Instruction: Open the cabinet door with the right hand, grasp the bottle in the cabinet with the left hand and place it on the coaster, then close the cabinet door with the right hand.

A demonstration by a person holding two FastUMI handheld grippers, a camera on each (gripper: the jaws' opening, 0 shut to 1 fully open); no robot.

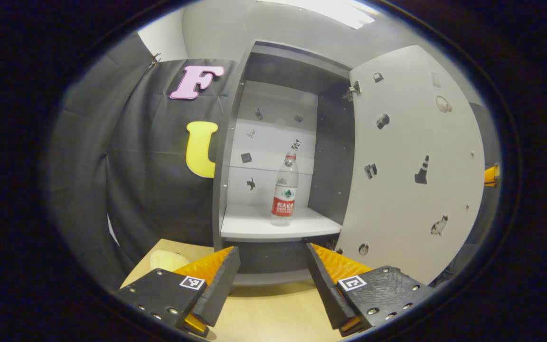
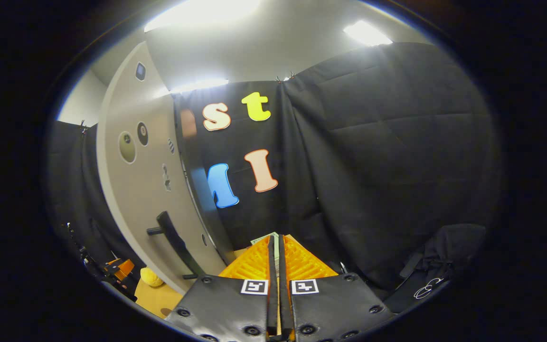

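Black quilted cloth is hanging in soft folds around the booth, and a pale wooden tabletop [image 1: 264,313] is spreading smooth and bare beneath the left gripper [image 1: 269,270]. On that tabletop a tall grey cabinet [image 1: 235,142] is standing with flat matte panels and square edges. Its light grey cabinet door [image 1: 411,156], dotted with small stickers, is standing swung wide open to the right in the left gripper view. Inside, a clear plastic water bottle [image 1: 285,190] with a red cap and a red label is standing upright on the smooth white shelf [image 1: 254,225], near the shelf's front edge and slightly right of its middle, touching nothing else. The left gripper is hovering in front of the cabinet, well apart from the bottle, with its two wedge-shaped ribbed fingers spread wide and nothing between them. A pale yellow rounded coaster [image 1: 169,260] is lying flat on the tabletop just left of the left finger.

In the right gripper view the door's outer face is showing a long black bar handle [image 2: 174,242], curved by the lens. The right gripper [image 2: 276,251] is pointing past the door's edge toward the cloth wall, its ribbed fingers pressed together with nothing held.
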